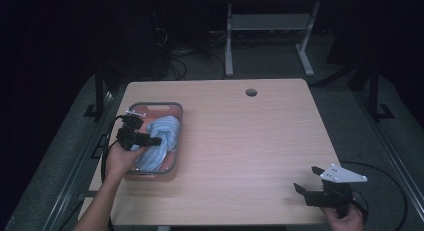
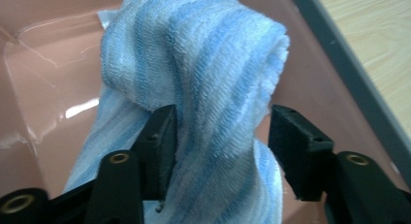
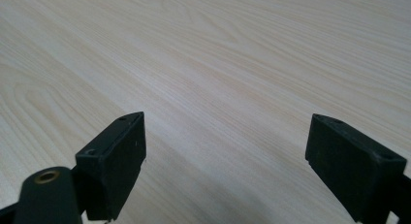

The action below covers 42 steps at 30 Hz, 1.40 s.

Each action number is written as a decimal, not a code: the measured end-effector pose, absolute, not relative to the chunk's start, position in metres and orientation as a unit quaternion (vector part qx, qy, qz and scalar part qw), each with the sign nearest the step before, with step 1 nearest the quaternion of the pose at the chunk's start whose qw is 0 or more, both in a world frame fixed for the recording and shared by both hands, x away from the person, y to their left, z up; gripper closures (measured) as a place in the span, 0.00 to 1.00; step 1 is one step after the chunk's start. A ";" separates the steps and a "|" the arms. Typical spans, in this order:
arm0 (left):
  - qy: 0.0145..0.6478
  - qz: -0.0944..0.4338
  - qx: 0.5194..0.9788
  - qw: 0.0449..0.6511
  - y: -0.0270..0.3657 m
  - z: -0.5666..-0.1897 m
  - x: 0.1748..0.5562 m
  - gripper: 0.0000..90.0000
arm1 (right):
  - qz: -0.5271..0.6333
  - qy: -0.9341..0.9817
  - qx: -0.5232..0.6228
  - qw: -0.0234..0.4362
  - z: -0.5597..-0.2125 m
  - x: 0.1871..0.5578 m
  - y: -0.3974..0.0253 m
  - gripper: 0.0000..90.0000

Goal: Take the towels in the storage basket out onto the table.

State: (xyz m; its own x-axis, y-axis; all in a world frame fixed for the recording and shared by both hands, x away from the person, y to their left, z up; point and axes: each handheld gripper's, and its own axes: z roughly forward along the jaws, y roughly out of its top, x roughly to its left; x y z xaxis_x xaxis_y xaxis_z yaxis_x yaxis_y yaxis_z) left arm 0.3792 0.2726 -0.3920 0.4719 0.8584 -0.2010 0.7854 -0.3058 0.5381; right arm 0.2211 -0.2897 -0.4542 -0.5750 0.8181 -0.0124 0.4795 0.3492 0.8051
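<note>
your blue striped towel (image 2: pixel 203 69) lies bunched in the pink bin (image 1: pixel 172 111) at the table's (image 1: pixel 250 141) left, long axis running front to back, your left gripper (image 2: pixel 220 136) partly spread around a fold, one jaw touching it, towel's lower end cut off, while your right gripper (image 3: pixel 225 161) hovers wide open.

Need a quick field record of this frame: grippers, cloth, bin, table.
left gripper: in the bin, fingers open around the towel, one touching it, the other apart
right gripper: open, holds nothing, over bare table at the near right
towel: blue-and-white striped, bunched, inside the bin
bin: pink, grey rim, at the table's left side
table: light wood, round hole near the far edge
</note>
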 end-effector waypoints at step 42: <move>0.498 0.081 0.784 0.362 0.297 -0.339 0.360 0.87 | 0.399 0.790 0.413 0.217 -0.452 0.220 -0.292 0.16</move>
